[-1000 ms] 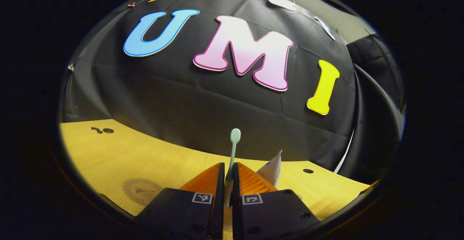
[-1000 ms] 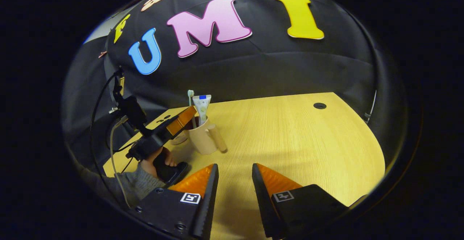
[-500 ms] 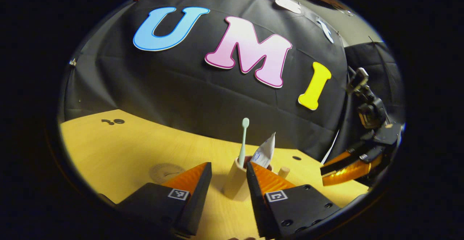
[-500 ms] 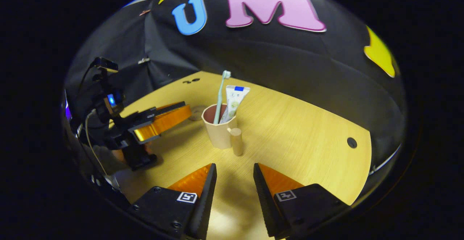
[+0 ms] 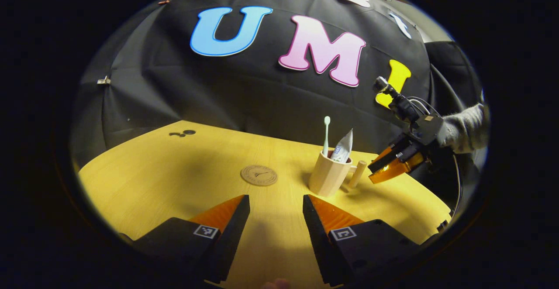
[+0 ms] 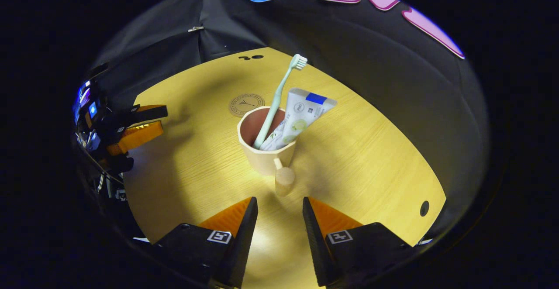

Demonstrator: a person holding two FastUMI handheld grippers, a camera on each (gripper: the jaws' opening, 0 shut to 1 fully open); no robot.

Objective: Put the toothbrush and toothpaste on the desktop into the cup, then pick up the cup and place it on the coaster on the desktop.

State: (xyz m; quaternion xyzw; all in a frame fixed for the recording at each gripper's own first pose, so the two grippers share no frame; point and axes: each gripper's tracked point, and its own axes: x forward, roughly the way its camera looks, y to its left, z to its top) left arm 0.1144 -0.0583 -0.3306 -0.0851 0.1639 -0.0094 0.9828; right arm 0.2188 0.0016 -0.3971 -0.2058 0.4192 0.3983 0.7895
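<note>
Cup loaded, handle lined up with the right gripper's gap.

The right gripper [image 6: 279, 201] stands with its fingers spread wide and nothing between them; just beyond their tips the cup's [image 6: 265, 158] stubby handle [image 6: 284, 179] points straight back at the gap. The toothbrush [image 6: 279, 97] and toothpaste [image 6: 301, 116] lean in the cup, away from the fingers, so the load looks light but top-heavy and liable to tip. The cup seems rigid and smooth; the handle, or the wall just below the rim, looks the surest hold. Farther on, past the cup, lies the coaster [image 6: 246, 104]. The left gripper [image 5: 276, 199], fingers also wide and empty, sits well short of the cup, which stands beyond its right finger.
</note>
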